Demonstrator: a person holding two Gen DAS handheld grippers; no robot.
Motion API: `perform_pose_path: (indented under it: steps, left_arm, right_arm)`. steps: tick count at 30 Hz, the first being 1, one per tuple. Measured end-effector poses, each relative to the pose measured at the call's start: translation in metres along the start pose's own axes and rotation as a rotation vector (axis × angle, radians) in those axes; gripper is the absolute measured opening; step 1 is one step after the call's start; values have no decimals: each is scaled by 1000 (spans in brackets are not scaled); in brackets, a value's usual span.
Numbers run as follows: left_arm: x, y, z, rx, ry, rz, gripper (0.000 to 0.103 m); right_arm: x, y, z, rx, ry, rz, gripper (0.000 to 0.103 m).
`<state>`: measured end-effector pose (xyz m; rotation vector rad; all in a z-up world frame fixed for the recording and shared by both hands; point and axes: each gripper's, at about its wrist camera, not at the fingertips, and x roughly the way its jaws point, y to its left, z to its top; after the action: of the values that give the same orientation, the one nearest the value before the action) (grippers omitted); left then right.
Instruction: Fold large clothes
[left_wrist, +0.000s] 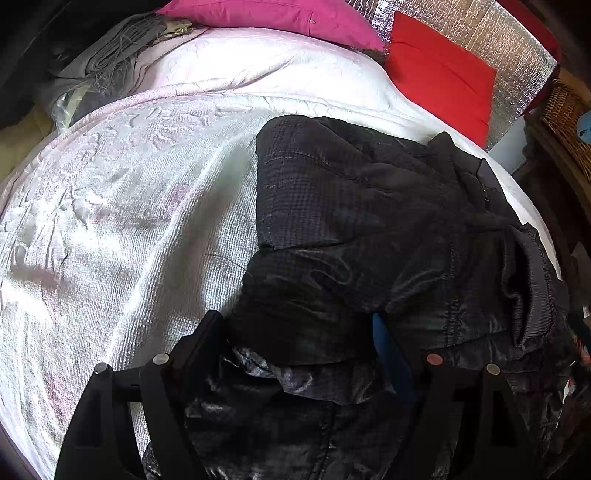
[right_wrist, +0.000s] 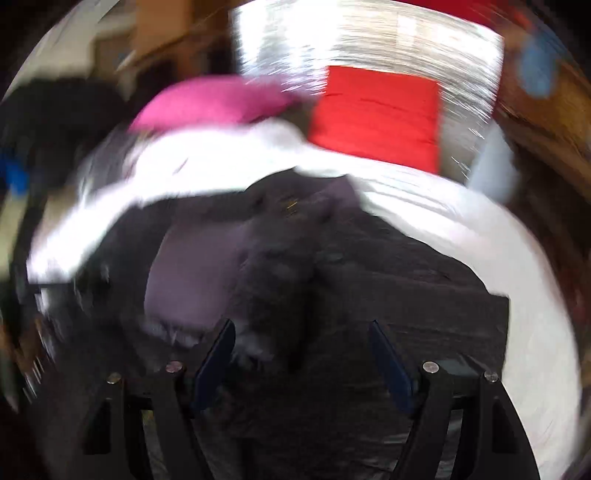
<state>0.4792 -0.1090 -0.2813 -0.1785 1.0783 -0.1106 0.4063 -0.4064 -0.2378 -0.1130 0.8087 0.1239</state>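
A large black quilted jacket (left_wrist: 369, 229) lies bunched on the right side of a white bedspread (left_wrist: 129, 206). Its ribbed cuff or hem (left_wrist: 532, 280) shows at the right. My left gripper (left_wrist: 299, 325) is open, its fingers spread wide on either side of a fold of the jacket that lies between them. The right wrist view is blurred by motion. My right gripper (right_wrist: 301, 332) is open just above the same black jacket (right_wrist: 332, 266), with nothing between its blue-padded fingers (right_wrist: 218, 354).
A pink pillow (left_wrist: 273, 18) and a red pillow (left_wrist: 443, 74) lean on a silver quilted headboard (left_wrist: 498, 33). Grey folded cloth (left_wrist: 107, 59) lies at the bed's far left. A wicker basket (left_wrist: 569, 114) and dark furniture stand to the right.
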Motion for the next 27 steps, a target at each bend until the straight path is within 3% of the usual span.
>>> perform_pose_path:
  steps: [3,9,15,18,20,21,22,23,25,27]
  left_arm:
    - [1,1,-1,0,1,-3,83]
    - [3,2,0,12,4,-5,84]
    - [4,4,2,24,8,-7,85]
    - [5,3,2,33,4,5,86]
    - [5,2,2,34,0,11,86]
    - [5,2,1,36,-1,12,86]
    - [5,2,1,36,-1,12,86]
    - [5,2,1,37,-1,10,86]
    - [6,3,1,37,0,7,86]
    - [4,3,1,38,3,6,86]
  right_arm:
    - [15,22,0,-121,45,-48,78]
    - [39,45,18,-204,18,-138,78]
    - [46,67,20,-262,58,-112,78]
    - [50,77,17,-342,49,-161,78]
    - [57,71,20,-288,28,-199,78]
    - [60,66,22,-246,19,-204,73]
    - [60,59,26,-181,3,-201,60]
    - [60,52,28,-124,-8,-180,36]
    - [56,32,32,15,-15,-127,34]
    - [46,0,32,207,-39,-3,33]
